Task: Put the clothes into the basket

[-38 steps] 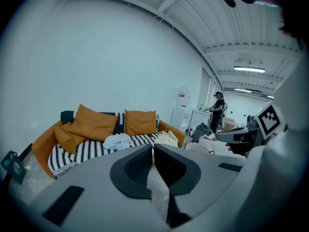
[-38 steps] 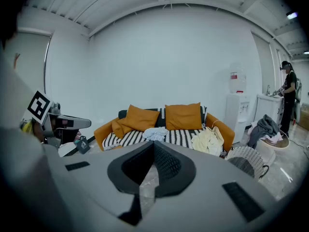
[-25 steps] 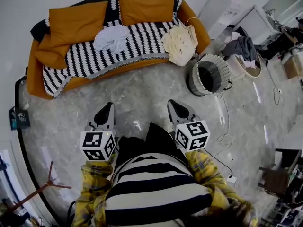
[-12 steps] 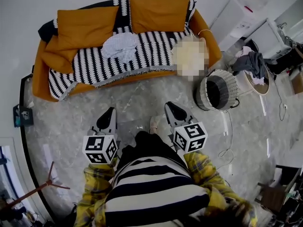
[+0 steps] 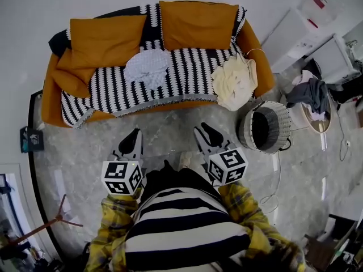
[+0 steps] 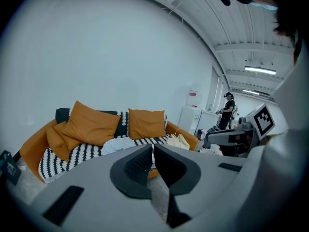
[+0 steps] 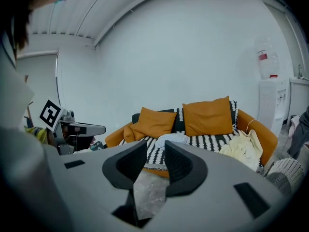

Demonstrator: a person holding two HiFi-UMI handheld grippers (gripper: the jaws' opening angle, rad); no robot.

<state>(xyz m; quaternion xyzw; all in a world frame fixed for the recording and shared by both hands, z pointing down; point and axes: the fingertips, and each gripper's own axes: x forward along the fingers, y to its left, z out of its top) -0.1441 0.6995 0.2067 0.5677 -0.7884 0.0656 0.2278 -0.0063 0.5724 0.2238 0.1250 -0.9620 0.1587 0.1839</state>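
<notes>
A pale blue-white garment (image 5: 148,67) lies in the middle of the striped sofa seat. A cream garment (image 5: 235,83) is draped over the sofa's right end. The round woven basket (image 5: 266,126) stands on the floor just right of the sofa, and nothing shows inside it. Both grippers are held over the floor, short of the sofa. My left gripper (image 5: 134,134) has its jaws together and holds nothing. The jaws of my right gripper (image 5: 203,129) are opening, a small gap, nothing between them. The right gripper (image 7: 155,146) looks along its jaws at the pale garment (image 7: 171,139).
The orange sofa (image 5: 51,95) carries two orange cushions and a black-and-white striped throw. More clothes sit piled on a round stand (image 5: 311,94) at the far right. A white cable (image 5: 278,169) trails over the marble floor. A person (image 6: 227,111) stands far off.
I have walked toward the sofa, which now sits lower and nearer in the head view. Both grippers have come forward with me, and the basket is closer to the right gripper.
</notes>
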